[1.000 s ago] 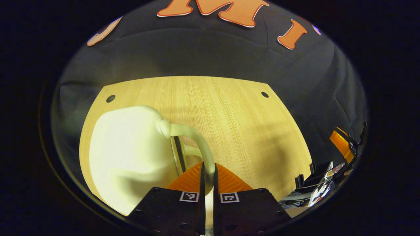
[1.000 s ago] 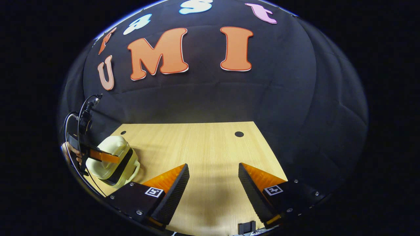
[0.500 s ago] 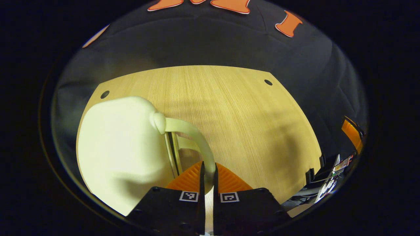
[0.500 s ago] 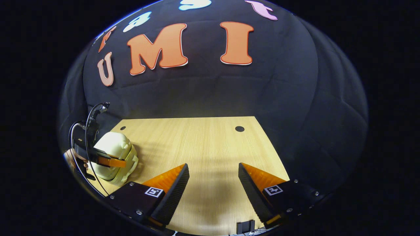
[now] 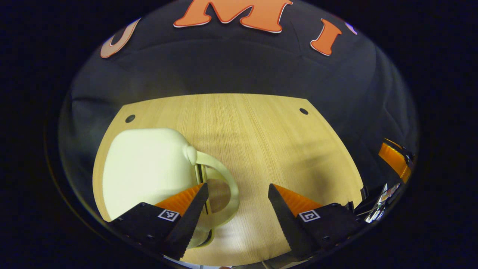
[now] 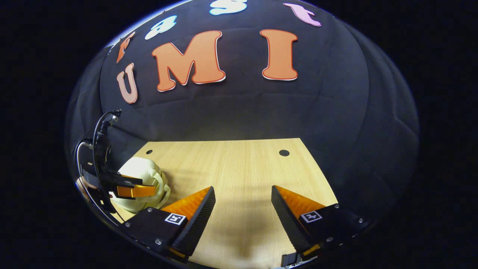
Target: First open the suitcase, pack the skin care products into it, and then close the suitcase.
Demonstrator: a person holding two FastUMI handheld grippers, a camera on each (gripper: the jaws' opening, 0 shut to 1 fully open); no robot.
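Left gripper view: one cream suitcase (image 5: 143, 164), closed, curved handle (image 5: 224, 186) rightward, sits lower left on the table (image 5: 261, 142); left gripper (image 5: 236, 209) and right gripper (image 6: 242, 213) gape wide, empty.

A light wood-grain tabletop (image 5: 261, 149) is seen across the middle of both views. Two small dark round holes are set near its far corners, one at the left (image 5: 130, 118) and one at the right (image 5: 303, 111). Black cloth wall (image 6: 239, 112) is hung behind it. Blurred clutter (image 5: 377, 201) is seen at lower right of the left gripper view.
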